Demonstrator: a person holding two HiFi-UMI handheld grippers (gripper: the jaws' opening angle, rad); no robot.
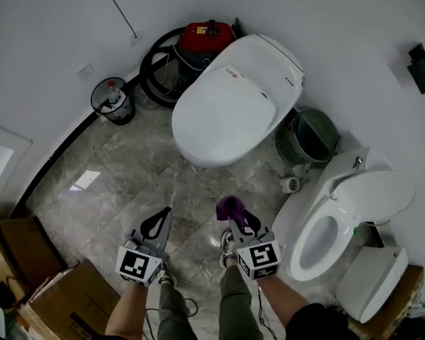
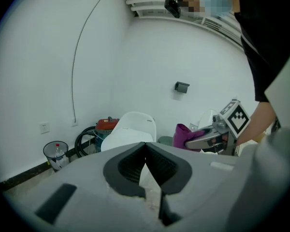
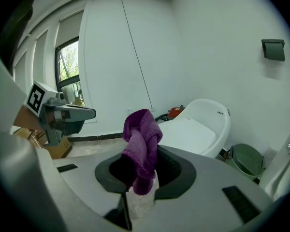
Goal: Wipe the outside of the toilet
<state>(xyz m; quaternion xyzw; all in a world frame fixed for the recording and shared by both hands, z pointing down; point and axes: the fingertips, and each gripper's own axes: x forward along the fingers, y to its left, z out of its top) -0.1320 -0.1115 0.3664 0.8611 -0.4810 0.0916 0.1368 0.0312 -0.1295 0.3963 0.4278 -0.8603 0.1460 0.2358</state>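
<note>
A large white toilet point(image 1: 235, 101) with its lid down stands ahead of me; it also shows as the toilet point(image 2: 129, 132) and the toilet point(image 3: 199, 129) in the gripper views. My right gripper point(image 1: 231, 209) is shut on a purple cloth point(image 1: 230, 205), which sticks up bunched between the jaws, the cloth point(image 3: 141, 146) filling the right gripper view's middle. My left gripper point(image 1: 164, 214) is shut with nothing in it, held level beside the right one. Both hang above the floor, short of the toilet's front.
A second toilet point(image 1: 340, 222) with its lid raised stands at the right. A green bin point(image 1: 308, 134) sits between the toilets. A red vacuum point(image 1: 207, 37) with a black hose and a mesh waste basket point(image 1: 113, 101) stand at the wall. Cardboard boxes point(image 1: 28, 282) lie at the left.
</note>
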